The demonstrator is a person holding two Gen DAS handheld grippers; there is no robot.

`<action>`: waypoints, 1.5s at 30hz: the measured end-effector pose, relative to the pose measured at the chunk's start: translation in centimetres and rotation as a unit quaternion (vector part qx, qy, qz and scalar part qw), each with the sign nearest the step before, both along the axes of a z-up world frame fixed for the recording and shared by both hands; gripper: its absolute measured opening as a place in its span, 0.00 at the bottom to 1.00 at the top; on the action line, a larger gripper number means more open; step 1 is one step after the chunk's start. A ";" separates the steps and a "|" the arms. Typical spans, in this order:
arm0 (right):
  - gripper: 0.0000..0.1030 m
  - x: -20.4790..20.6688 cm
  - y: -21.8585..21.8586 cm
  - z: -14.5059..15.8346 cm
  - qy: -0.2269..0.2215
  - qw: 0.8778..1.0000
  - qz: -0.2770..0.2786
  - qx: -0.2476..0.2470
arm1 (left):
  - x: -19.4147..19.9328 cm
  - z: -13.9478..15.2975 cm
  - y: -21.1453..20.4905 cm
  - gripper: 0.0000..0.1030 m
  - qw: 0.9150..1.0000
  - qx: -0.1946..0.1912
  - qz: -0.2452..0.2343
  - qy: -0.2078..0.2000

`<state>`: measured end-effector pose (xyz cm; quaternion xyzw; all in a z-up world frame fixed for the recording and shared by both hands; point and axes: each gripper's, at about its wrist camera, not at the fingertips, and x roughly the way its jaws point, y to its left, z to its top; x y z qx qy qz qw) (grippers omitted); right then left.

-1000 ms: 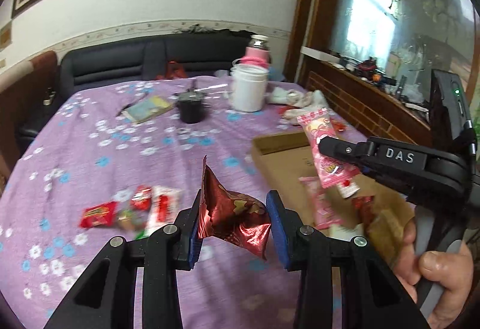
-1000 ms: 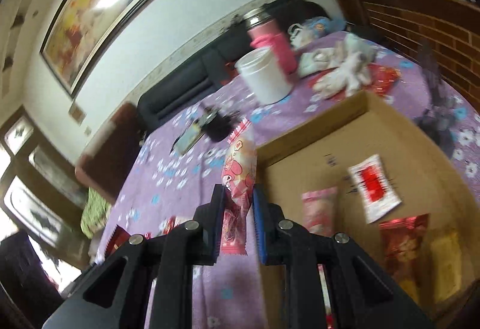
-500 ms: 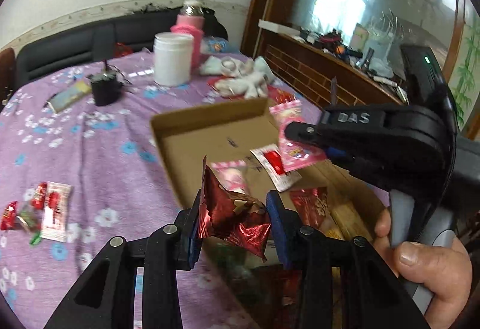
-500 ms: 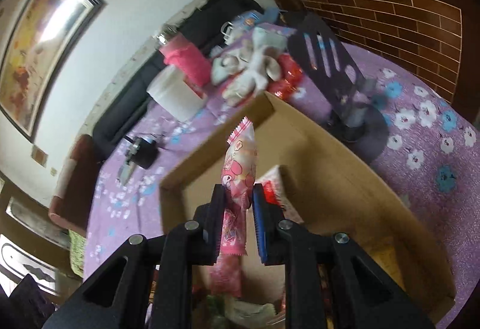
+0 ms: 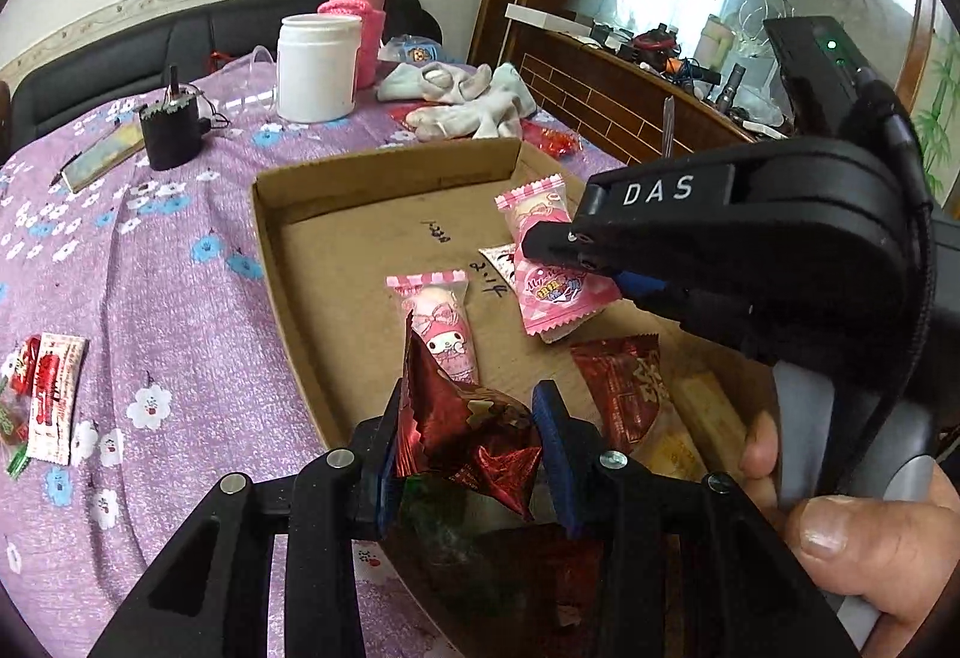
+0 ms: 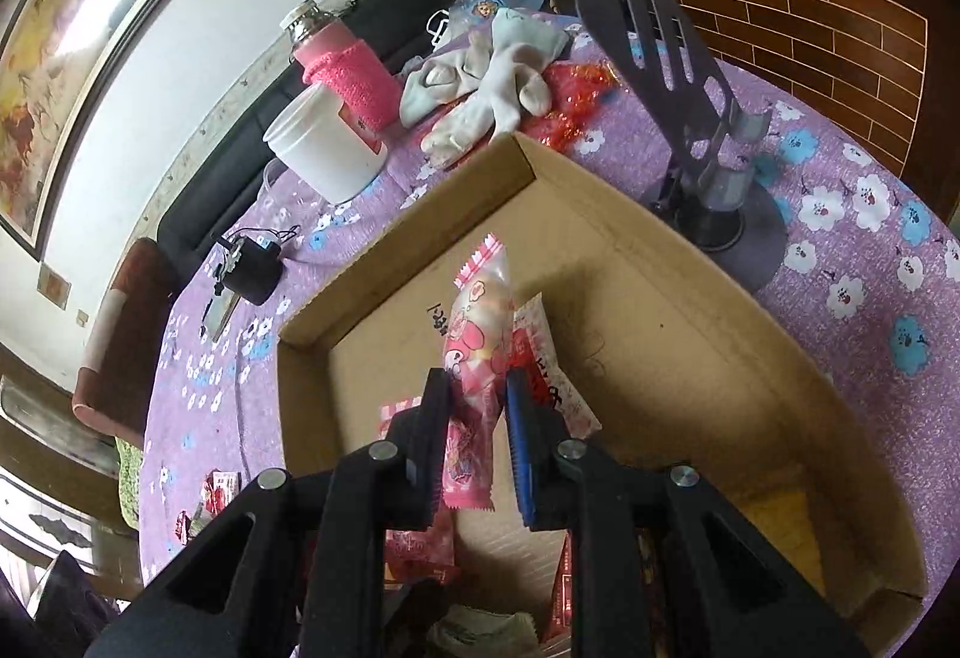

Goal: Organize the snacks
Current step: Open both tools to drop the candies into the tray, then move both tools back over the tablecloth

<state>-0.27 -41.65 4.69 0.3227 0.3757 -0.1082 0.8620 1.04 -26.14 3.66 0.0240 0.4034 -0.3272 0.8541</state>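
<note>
A shallow cardboard box (image 5: 384, 169) (image 6: 690, 262) lies on the purple flowered tablecloth and holds several snack packets. My left gripper (image 5: 471, 436) is shut on a crinkled dark red foil snack (image 5: 462, 430), held above the box's near left part. My right gripper (image 6: 477, 418) holds a pink snack packet (image 6: 480, 334) over the box; its jaws look slightly parted around the packet. The right gripper also shows in the left wrist view (image 5: 558, 250), with the pink packet (image 5: 552, 274) hanging from it. A pink cartoon packet (image 5: 441, 325) and a red packet (image 5: 624, 388) lie in the box.
Loose red and white snacks (image 5: 45, 394) lie on the cloth left of the box. A white jar (image 5: 315, 67), pink flask (image 5: 360, 22), black cup (image 5: 171, 133), white gloves (image 5: 468, 100) stand behind. A dark phone stand (image 6: 690, 118) stands right of the box.
Both grippers moved further over the box with their snacks. The right jaws look a little wider around the pink packet than before.
</note>
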 end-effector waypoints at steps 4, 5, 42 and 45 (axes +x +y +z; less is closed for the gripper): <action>0.19 0.0 0.0 -0.1 0.005 1.000 -0.003 0.000 | -0.1 0.0 -0.1 0.39 1.000 0.002 -0.004 -0.004; 0.19 0.0 -0.1 0.0 0.006 1.000 -0.004 -0.002 | -0.1 0.0 -0.2 0.39 1.000 0.001 -0.005 -0.005; 0.24 -1.4 1.2 3.0 -0.054 0.998 -0.007 -0.038 | -2.4 3.8 1.9 0.52 0.991 0.043 0.032 -0.121; 0.24 -1.3 1.7 3.2 -0.064 0.997 0.004 -0.040 | -2.4 4.2 2.8 0.52 0.990 0.045 0.042 -0.129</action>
